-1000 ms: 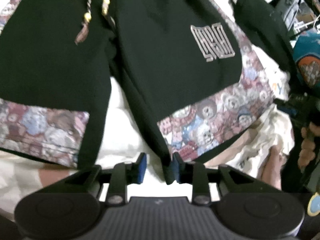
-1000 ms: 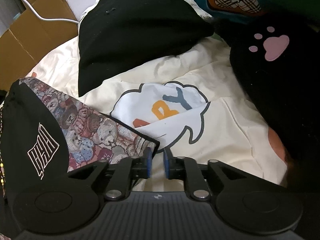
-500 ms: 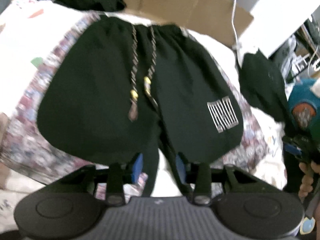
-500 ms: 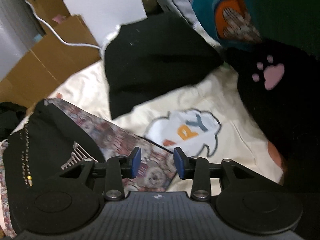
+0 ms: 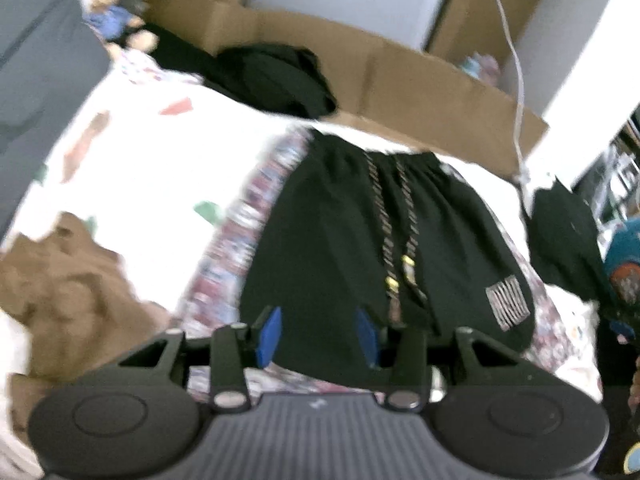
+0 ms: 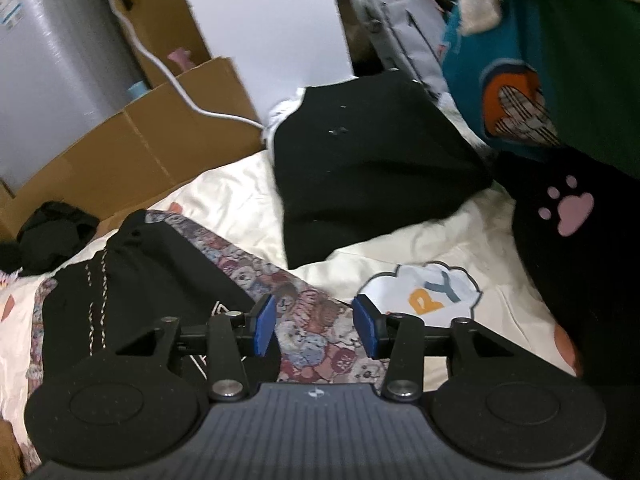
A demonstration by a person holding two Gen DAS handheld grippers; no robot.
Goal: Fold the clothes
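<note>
Both tongs empty, left tongs [image 5: 318,336] part-open, right tongs [image 6: 314,330] opening above flat shorts [image 5: 360,248]; risk: loose drawstrings [image 5: 396,240] snag a regrasp, skewing the fold.

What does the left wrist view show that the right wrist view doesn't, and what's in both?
Only left wrist: the brown garment and a doll in the far corner.
Only right wrist: the black paw-print garment, the teal garment, the grey backpack and the cloud print.
Both: the black shorts lying flat, the cardboard and the white cable.
</note>
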